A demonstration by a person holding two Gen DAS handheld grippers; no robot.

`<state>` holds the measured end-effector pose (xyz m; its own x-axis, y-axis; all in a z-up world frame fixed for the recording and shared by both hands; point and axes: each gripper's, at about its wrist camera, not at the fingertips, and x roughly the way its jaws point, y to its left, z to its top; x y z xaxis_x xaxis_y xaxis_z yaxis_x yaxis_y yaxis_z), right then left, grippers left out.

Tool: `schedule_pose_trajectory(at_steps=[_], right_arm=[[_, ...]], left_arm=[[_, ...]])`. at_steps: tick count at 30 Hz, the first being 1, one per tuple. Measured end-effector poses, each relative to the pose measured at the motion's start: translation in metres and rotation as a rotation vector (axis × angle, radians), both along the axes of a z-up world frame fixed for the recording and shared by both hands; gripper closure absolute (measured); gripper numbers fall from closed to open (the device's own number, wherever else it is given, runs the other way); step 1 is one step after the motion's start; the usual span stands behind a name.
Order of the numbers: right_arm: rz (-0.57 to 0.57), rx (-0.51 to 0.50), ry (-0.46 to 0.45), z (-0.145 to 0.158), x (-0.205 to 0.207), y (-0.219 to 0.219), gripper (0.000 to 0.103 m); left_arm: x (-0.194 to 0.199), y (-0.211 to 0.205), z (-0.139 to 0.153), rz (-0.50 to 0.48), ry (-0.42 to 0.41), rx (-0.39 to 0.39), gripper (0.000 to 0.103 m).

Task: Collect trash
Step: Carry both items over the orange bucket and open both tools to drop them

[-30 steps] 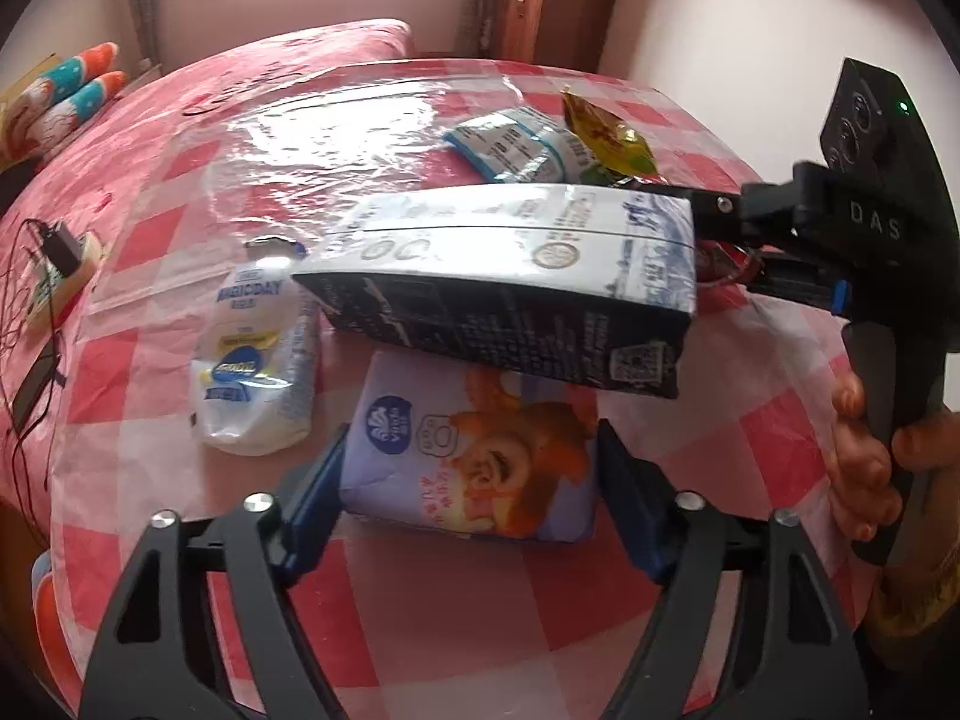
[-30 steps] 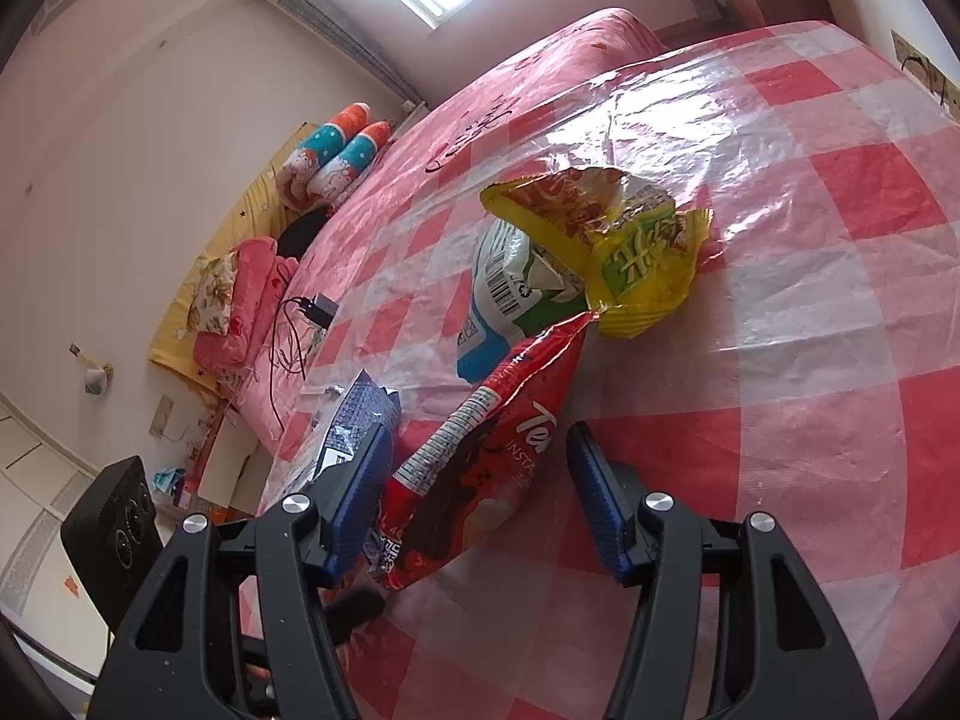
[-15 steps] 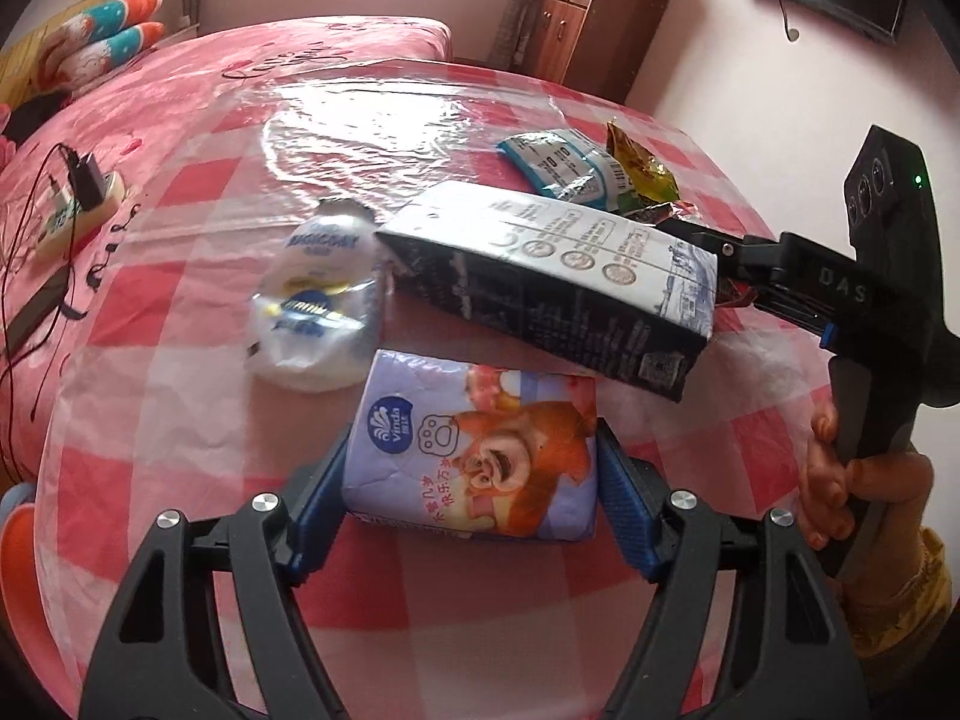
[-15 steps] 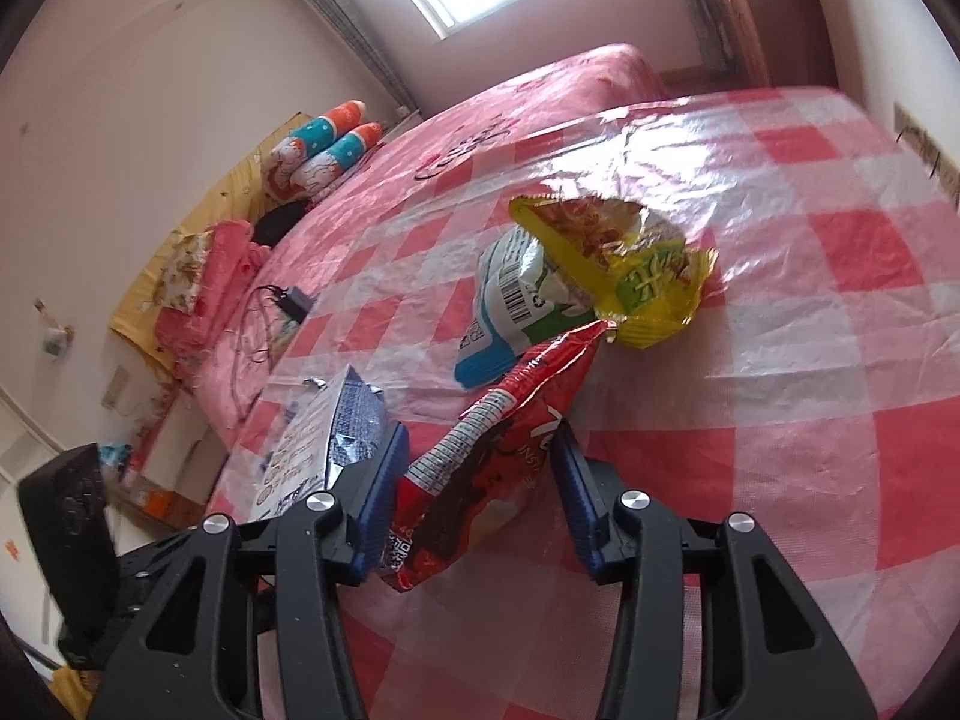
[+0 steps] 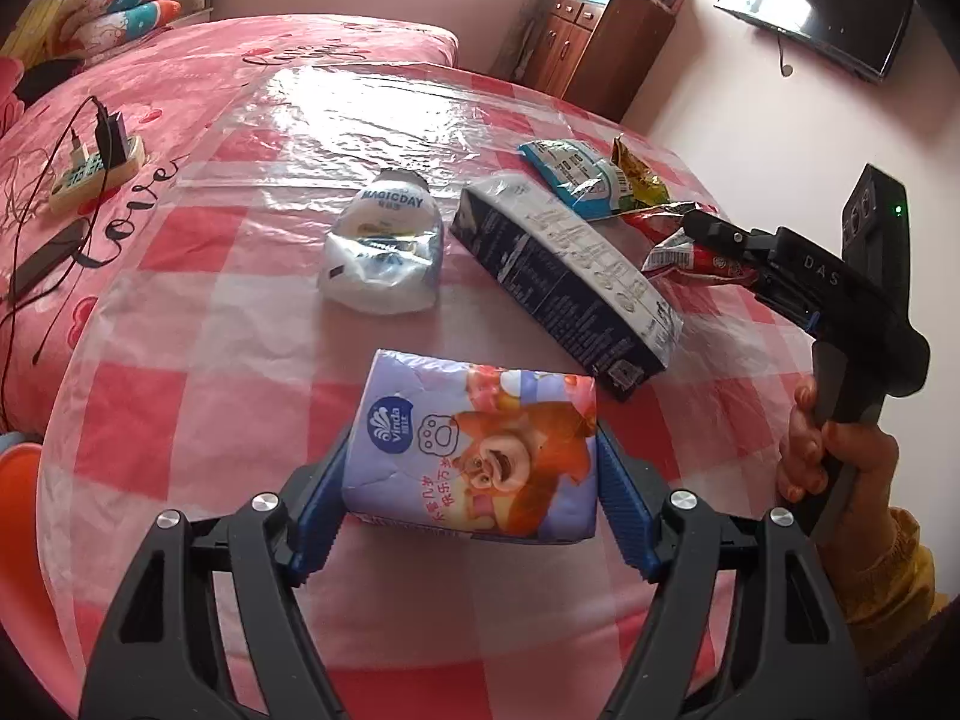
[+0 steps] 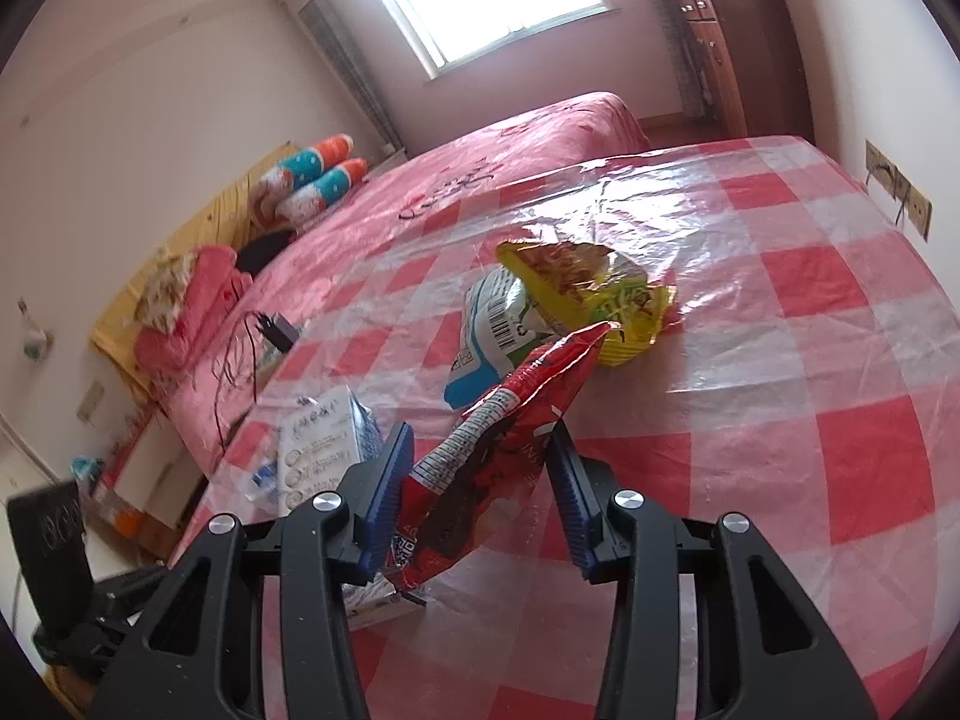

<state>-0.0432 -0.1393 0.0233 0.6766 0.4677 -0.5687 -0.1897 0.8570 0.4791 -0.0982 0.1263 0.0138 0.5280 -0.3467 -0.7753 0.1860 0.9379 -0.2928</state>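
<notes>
My left gripper (image 5: 471,480) is shut on a purple Vinda tissue pack (image 5: 474,450) and holds it over the near part of the checked table (image 5: 198,384). My right gripper (image 6: 480,480) is shut on a red snack wrapper (image 6: 498,462), which also shows in the left wrist view (image 5: 690,246). A dark milk carton (image 5: 558,276) lies on its side beside a crumpled clear bottle (image 5: 384,246). A blue-white wrapper (image 6: 486,336) and a yellow wrapper (image 6: 594,294) lie further back.
A pink bed (image 5: 180,84) with a power strip and cables (image 5: 90,162) lies left of the table. A wooden cabinet (image 5: 600,48) stands at the back. An orange object (image 5: 15,492) sits below the table's left edge.
My left gripper has risen and tilted with the tissue pack, so the carton and bottle now appear further away. My right gripper has closed tighter on the red wrapper and lifted it.
</notes>
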Motion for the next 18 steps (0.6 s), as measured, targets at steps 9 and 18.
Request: schedule_pose_trajectory(at_steps=[9, 18], right_arm=[[-0.029, -0.026, -0.009, 0.020, -0.020, -0.005, 0.057], [0.056, -0.049, -0.066, 0.057, -0.044, 0.038, 0.057]], left_arm=[[-0.018, 0.027, -0.004, 0.012, -0.013, -0.057, 0.028], [-0.034, 0.063, 0.006, 0.069, -0.054, -0.102, 0.028]])
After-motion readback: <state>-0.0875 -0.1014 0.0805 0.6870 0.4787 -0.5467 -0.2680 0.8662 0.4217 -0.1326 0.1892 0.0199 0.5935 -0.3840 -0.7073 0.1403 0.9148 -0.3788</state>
